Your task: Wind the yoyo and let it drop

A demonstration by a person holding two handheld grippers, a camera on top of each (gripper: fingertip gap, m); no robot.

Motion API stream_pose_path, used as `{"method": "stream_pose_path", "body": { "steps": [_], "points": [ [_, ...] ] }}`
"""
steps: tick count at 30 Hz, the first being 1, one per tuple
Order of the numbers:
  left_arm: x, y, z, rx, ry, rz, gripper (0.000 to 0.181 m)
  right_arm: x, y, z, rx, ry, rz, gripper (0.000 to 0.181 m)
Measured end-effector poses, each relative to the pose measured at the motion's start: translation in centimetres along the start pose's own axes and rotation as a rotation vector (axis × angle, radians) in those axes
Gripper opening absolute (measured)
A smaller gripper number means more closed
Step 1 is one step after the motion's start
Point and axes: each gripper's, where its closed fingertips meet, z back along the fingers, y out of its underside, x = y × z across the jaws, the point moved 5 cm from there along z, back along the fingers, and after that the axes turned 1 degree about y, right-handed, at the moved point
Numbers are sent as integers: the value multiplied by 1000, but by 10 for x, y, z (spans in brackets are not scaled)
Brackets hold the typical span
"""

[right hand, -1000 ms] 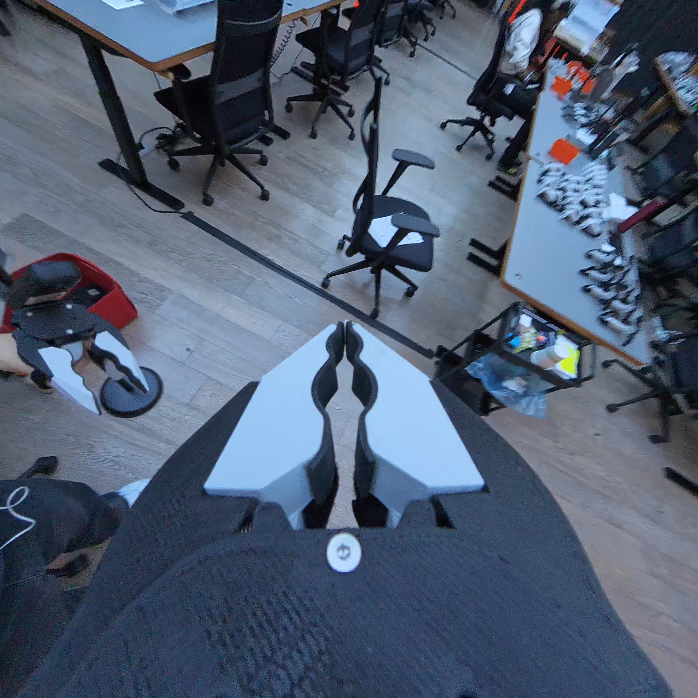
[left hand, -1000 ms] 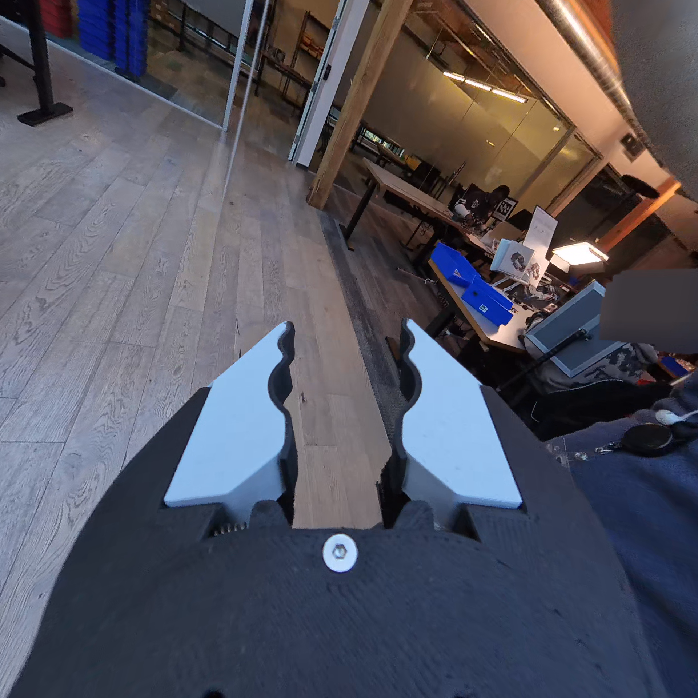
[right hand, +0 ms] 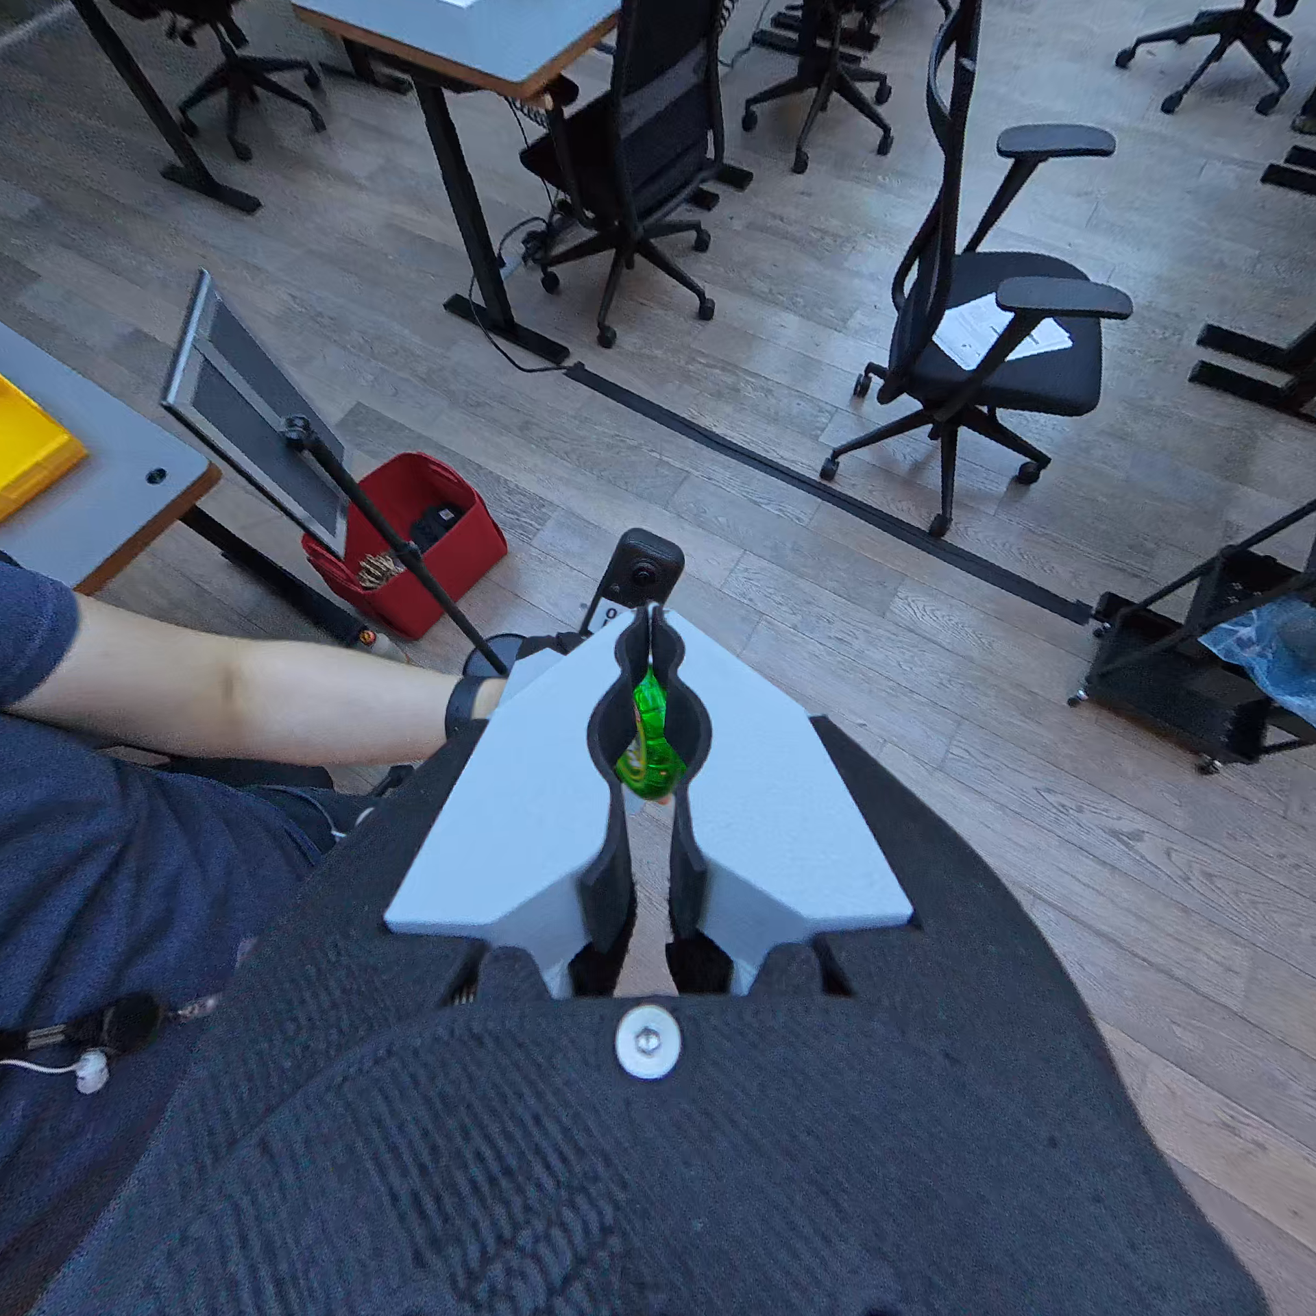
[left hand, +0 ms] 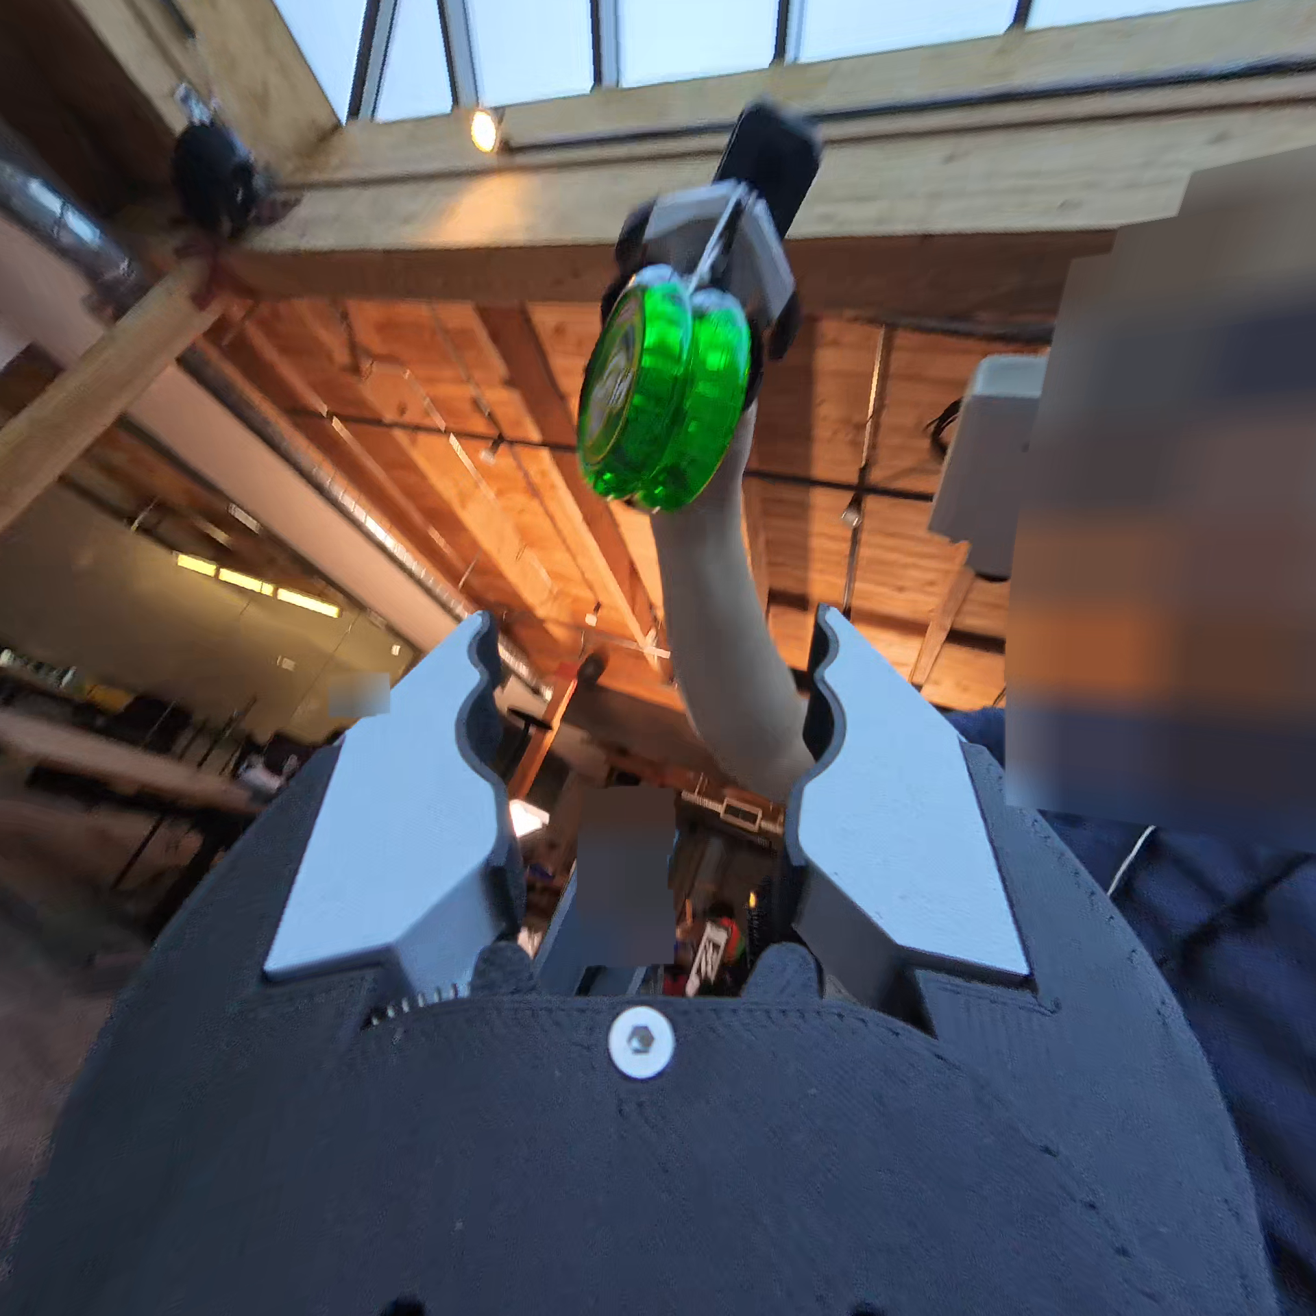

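1. Your right gripper (right hand: pixel 649 619) is closed at the tips, pinching the white string (left hand: pixel 714 238). In its own view the green yoyo (right hand: pixel 648 740) shows through the gap between the fingers, at frame centre.
2. Your left gripper (left hand: pixel 651 659) is open and empty, pointing up at the yoyo, which hangs just under the right gripper in the upper centre of the left view.
3. Risk, as I judge it: the pinch is only on thin string, so a jerk could let it slip out; a tilted yoyo may unwind crooked and tangle.
4. A second ago the left gripper pointed at the floor and no yoyo showed in either view; now the left one looks at the wooden ceiling (left hand: pixel 441 399).
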Motion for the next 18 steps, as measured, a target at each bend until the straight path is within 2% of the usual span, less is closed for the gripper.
{"method": "stream_pose_path", "body": {
  "steps": [2, 4, 5, 8, 9, 13, 16, 18],
  "points": [
    [-15, -21, -16, -116, 41, -73, 86, 11, -2, 3, -56, -32, -18, 0],
    [-14, -26, -35, -68, -13, -165, 85, 15, 2, 0, -104, -35, -25, 0],
    [-11, -22, -42, -10, -41, -204, 63, 15, 5, -3, -127, -50, -46, 0],
    [-2, -20, -51, 32, -117, -253, 49, 11, 11, -4, -217, -75, -112, 0],
    [-4, -20, -51, 31, -122, -267, 18, 9, 11, -2, -241, -79, -130, 0],
    [-19, -27, -51, -55, -94, -245, 11, 5, 10, 8, -270, -81, -145, 0],
    [-12, -30, -45, -21, -181, -310, 11, 6, 7, 14, -287, -79, -134, 0],
    [-15, -39, -42, -36, -160, -285, 10, 9, 5, 16, -286, -80, -123, 0]
  ]
}}
